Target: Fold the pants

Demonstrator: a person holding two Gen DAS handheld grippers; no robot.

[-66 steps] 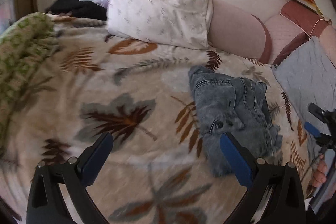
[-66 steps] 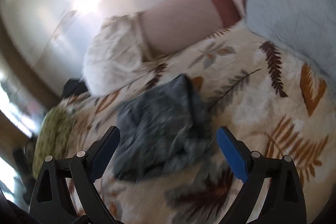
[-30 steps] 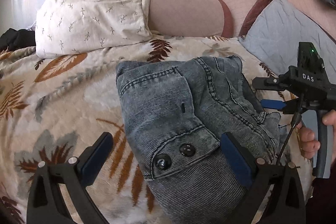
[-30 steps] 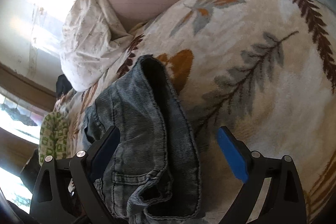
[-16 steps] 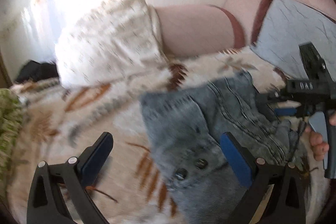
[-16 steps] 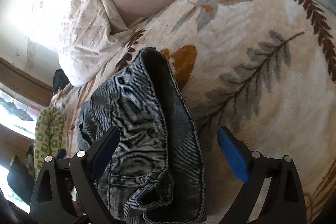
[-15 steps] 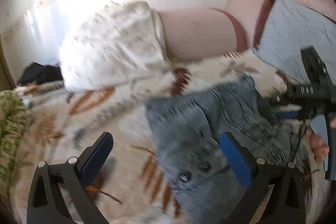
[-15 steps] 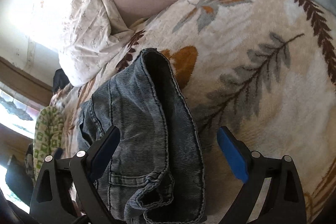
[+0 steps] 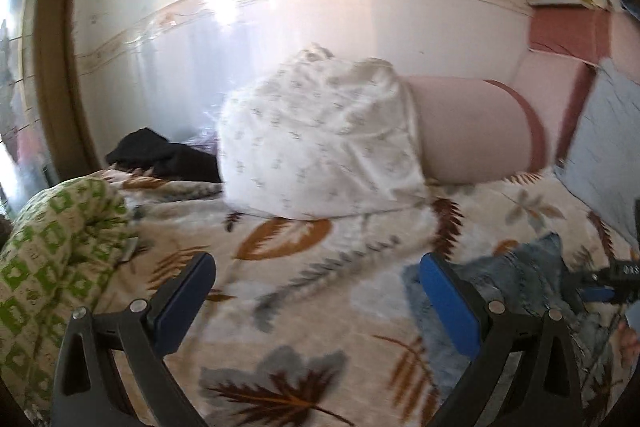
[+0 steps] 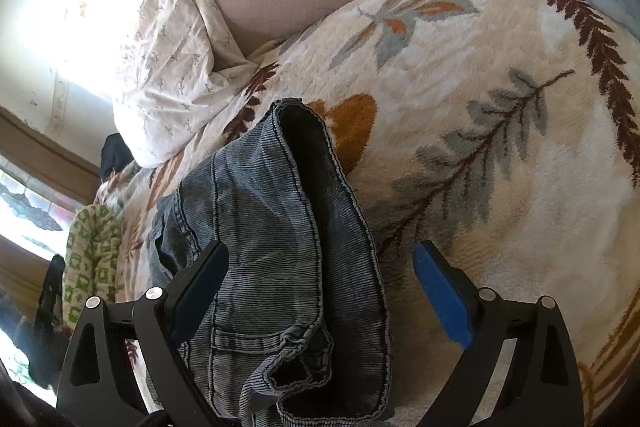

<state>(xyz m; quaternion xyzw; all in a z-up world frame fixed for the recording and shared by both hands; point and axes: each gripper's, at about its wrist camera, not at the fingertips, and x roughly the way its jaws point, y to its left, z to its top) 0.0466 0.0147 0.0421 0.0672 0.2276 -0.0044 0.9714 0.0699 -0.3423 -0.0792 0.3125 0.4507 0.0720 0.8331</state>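
The left gripper (image 9: pixel 316 299) is swinging away from the pants (image 10: pixel 276 247), now facing the wall and white pillow (image 9: pixel 320 143), jaws spread wide and holding nothing. The leaf-print blanket (image 10: pixel 480 107) is covering the bed, pink bolster (image 9: pixel 468 127) at the back. The jeans are lying bunched on it, an open hem pointing up the bed. The right gripper (image 10: pixel 320 283) is hanging just over them, jaws wide, empty. It looks like pre-grasp: next comes pinching an edge to spread them flat.
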